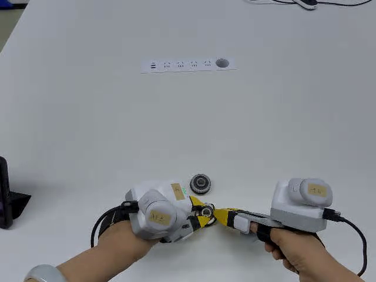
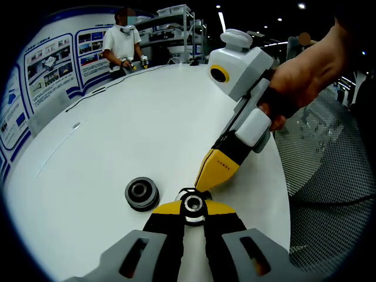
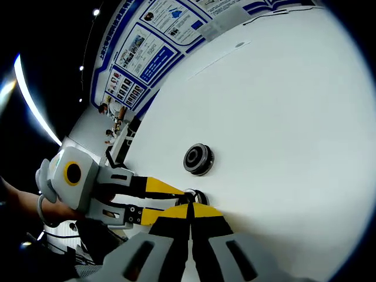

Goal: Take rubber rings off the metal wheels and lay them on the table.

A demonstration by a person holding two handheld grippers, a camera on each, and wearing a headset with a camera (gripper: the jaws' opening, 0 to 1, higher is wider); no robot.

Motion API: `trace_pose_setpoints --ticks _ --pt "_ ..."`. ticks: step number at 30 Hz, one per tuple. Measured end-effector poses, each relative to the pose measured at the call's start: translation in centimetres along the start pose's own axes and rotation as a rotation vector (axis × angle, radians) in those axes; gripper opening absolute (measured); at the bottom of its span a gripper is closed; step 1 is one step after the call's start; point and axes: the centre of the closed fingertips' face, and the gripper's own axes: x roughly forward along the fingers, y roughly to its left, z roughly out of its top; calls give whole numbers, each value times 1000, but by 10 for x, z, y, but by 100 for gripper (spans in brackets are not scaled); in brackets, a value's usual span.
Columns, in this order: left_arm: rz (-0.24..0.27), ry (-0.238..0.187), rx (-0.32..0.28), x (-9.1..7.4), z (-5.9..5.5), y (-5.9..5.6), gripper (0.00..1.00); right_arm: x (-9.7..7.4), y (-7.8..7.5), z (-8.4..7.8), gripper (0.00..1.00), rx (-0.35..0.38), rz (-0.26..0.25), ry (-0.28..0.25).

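Observation:
My left gripper (image 1: 201, 218) (image 2: 192, 216) is shut on a small metal wheel (image 1: 207, 210) (image 2: 192, 205) (image 3: 197, 197), held just above the white table (image 1: 188, 117). The wheel's black rubber ring (image 2: 187, 191) shows at its upper rim. My right gripper (image 1: 216, 215) (image 3: 189, 207) comes in from the right with its yellow jaws together, their tips pinched at that rim on the ring. A second wheel with a black ring (image 1: 200, 183) (image 2: 141, 193) (image 3: 198, 159) lies flat on the table just beyond both grippers.
A white power strip (image 1: 188, 64) lies farther back at the middle. A black device (image 1: 4, 194) stands at the left edge. Cables (image 1: 305, 4) run along the far side. A person (image 2: 121, 44) stands beyond the table's far end.

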Motion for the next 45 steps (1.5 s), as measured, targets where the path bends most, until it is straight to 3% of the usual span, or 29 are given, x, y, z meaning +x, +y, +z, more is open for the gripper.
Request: trace_pose_setpoints --ticks 6,8,11,25,31,34,45 --pt "1 0 1 0 0 0 11 2 12 2 1 4 32 -5" --pt "1 0 2 0 0 0 11 2 19 7 1 20 56 -30" --pt "2 0 2 0 0 0 11 2 22 10 1 5 53 -27" --pt "6 -24 19 -1 2 -1 14 -3 9 5 2 56 23 -39" --pt "19 -56 28 -9 8 1 17 -3 9 5 2 60 19 -43" --pt "31 -75 28 -12 10 2 24 -2 10 5 2 61 23 -42" --pt "55 -77 10 -15 0 5 34 -5 18 7 2 67 46 -50"
